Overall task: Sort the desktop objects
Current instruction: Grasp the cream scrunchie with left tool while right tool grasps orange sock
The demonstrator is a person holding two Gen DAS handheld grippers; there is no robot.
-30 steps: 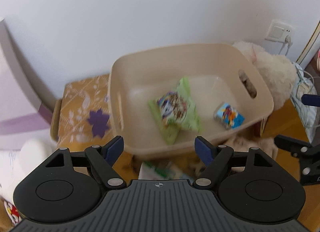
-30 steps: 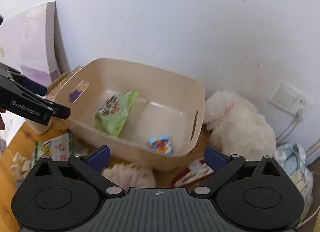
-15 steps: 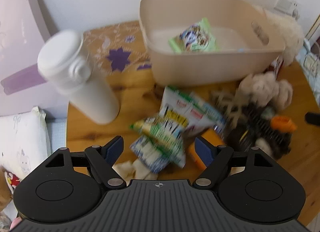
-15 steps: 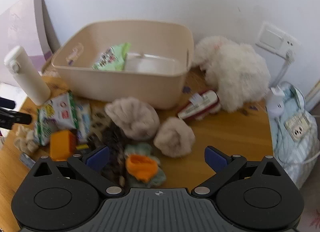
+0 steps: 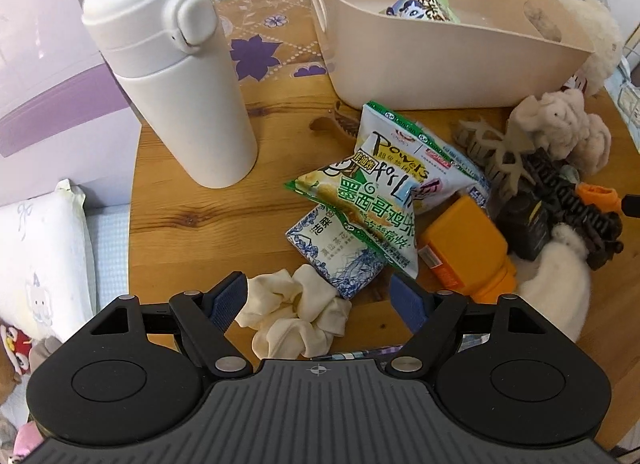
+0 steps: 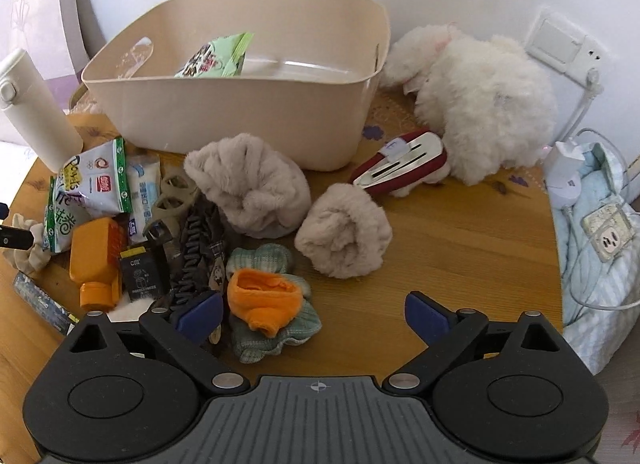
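Two claws, both spread wide, empty. Left claw [image 5: 318, 298] hovers over cream scrunchie [image 5: 294, 318] on wooden surface [image 5: 192, 216], snack packets [image 5: 376, 200] and orange bottle [image 5: 466, 248] just beyond. Right claw [image 6: 314, 314] over orange-green sock bundle [image 6: 266, 304]. Beige bin [image 6: 240, 104] at back holds green snack bag [image 6: 216, 56]. White flask [image 5: 172, 64] upright left of bin.

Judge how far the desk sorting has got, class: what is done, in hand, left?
Done: one green snack packet lies in the beige bin. In hand: nothing; the left gripper and right gripper are open. Left: the packets, orange bottle and scrunchie on the table.
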